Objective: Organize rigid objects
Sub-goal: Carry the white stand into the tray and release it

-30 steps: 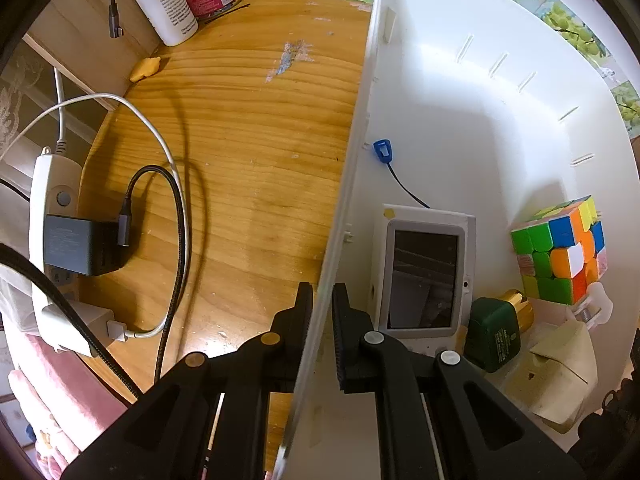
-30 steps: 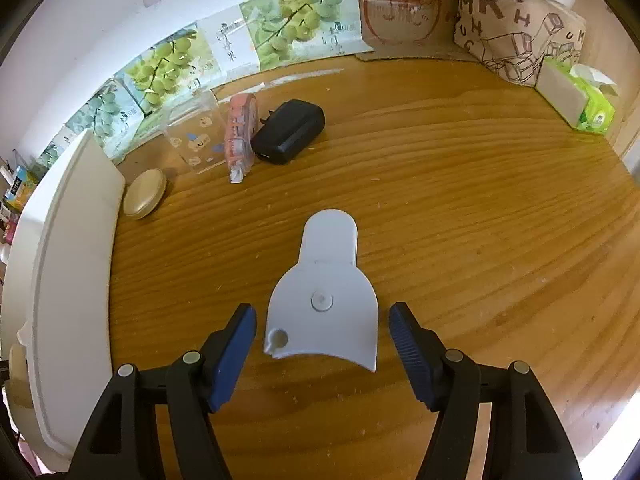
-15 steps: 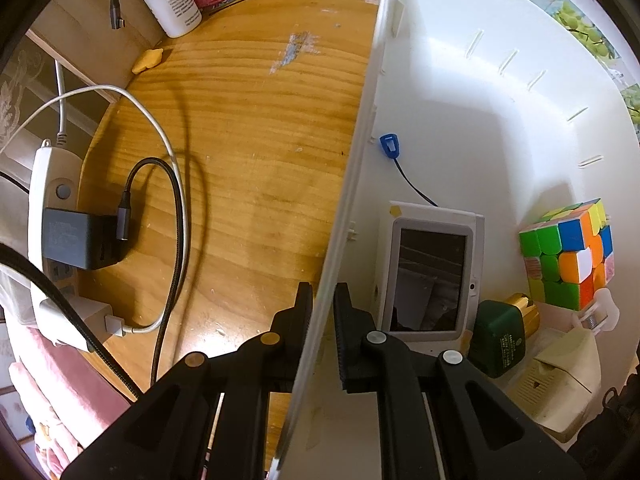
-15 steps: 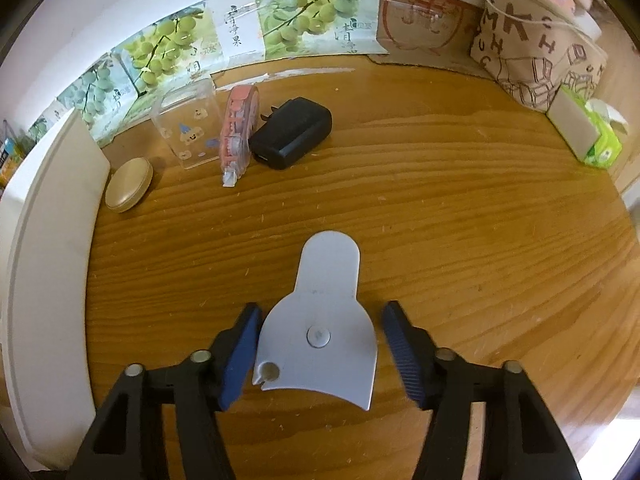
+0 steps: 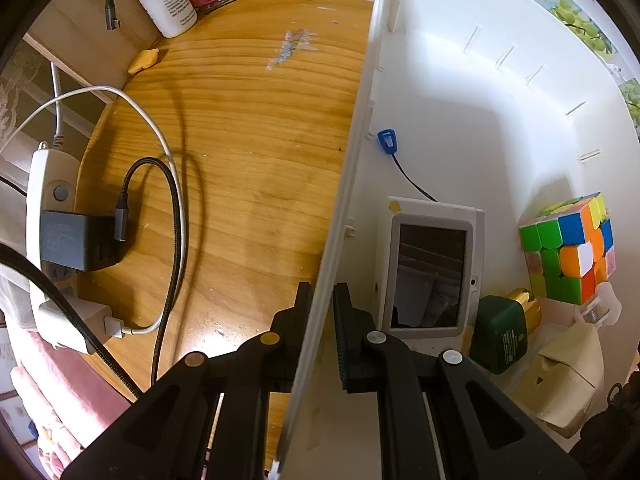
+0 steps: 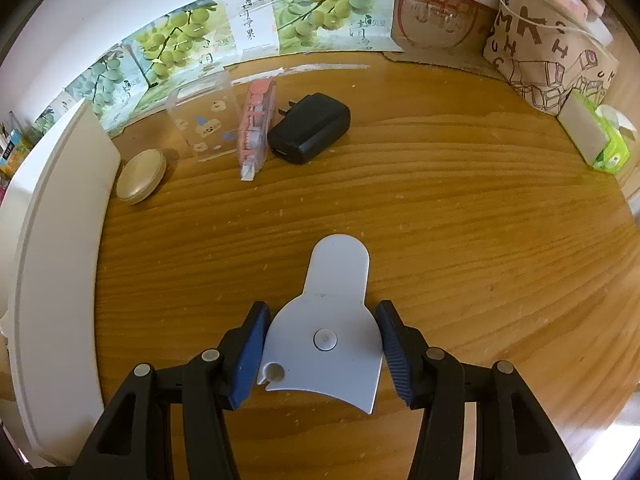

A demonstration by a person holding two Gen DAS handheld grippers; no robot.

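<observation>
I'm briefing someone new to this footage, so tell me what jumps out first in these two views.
The pale grey flat plastic piece lies on the wooden table, bracketed by the right gripper, whose jaws have just been closing on its wide end. The left gripper is clamped on the white bin's wall. Inside that bin, a colourful puzzle cube sits in the right corner beside a small white-framed screen.

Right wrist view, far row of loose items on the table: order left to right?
Round beige case → clear printed box → pink dispenser → black charger → green tissue pack.
</observation>
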